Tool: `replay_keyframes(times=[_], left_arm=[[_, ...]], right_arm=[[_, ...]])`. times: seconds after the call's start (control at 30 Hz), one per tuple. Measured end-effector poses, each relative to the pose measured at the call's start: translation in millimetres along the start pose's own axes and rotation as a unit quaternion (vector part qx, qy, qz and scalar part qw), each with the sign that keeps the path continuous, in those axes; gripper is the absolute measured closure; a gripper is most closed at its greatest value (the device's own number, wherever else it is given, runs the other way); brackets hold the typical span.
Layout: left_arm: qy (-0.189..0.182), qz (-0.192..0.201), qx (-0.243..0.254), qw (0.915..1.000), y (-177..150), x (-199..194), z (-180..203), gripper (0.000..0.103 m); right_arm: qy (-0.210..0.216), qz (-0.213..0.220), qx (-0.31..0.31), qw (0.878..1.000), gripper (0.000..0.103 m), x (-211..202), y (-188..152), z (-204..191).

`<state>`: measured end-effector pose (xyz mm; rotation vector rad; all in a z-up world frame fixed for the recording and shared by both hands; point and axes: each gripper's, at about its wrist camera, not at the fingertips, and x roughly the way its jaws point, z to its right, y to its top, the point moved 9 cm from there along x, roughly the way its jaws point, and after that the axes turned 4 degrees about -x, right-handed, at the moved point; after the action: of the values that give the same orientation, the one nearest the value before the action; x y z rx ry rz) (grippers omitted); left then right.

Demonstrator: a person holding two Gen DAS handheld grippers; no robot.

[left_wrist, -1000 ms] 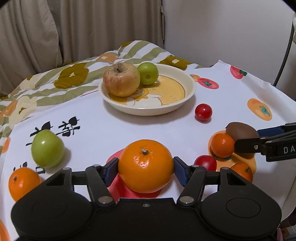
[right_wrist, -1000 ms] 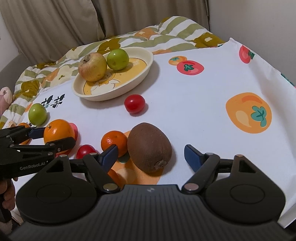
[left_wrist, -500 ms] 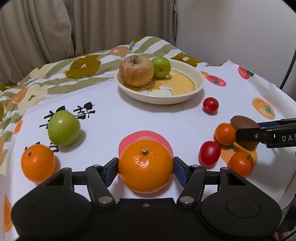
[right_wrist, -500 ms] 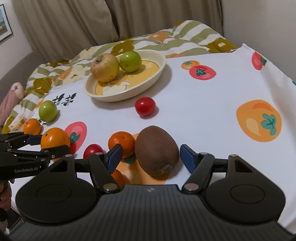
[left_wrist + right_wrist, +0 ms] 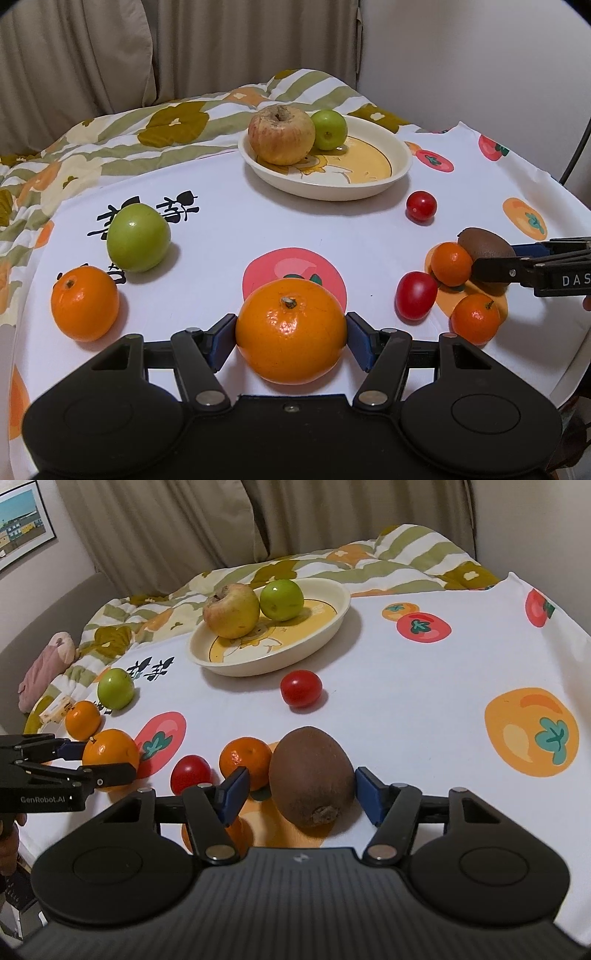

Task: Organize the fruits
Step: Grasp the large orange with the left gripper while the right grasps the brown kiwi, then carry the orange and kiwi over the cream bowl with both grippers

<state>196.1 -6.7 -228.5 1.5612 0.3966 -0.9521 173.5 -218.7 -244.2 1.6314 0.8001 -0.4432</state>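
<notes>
- Left gripper (image 5: 110,760), seen from the right wrist view: "GenRobot.AI" in pale letters along its black side.
- Right gripper (image 5: 491,264), seen from the left wrist view: "DAS" on its black side, cut off at the frame edge.
- Tablecloth (image 5: 295,221): black brush-style characters near the green apple (image 5: 138,238), too stylised to read.

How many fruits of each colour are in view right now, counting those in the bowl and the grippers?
Orange: 4 (big one held,)
Green: 2 (; in bowl)
Red: 2 ()
Brown kiwi: 1
Yellow-red apple: 1
Total: 10
</notes>
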Motion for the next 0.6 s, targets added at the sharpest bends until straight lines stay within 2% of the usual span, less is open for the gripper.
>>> replay_keyframes(times=[0.23,0.3,0.6], left_arm=[[-0.002,0.000,-0.001,1.0000,-1,-2,2,0.036],[-0.004,-0.001,-0.003,1.0000,0,-3,2,0.036],[-0.007,0.009,-0.008,0.9999,4,-16,2,0.036]], right_arm=[[0.004,0.001,-0.010,1.000,0.032,1,-2,1],[-0.006,-0.001,-0.017,1.000,0.039,2,-2,3],[-0.011,-0.004,0.005,1.000,0.041,-2,-2,3]])
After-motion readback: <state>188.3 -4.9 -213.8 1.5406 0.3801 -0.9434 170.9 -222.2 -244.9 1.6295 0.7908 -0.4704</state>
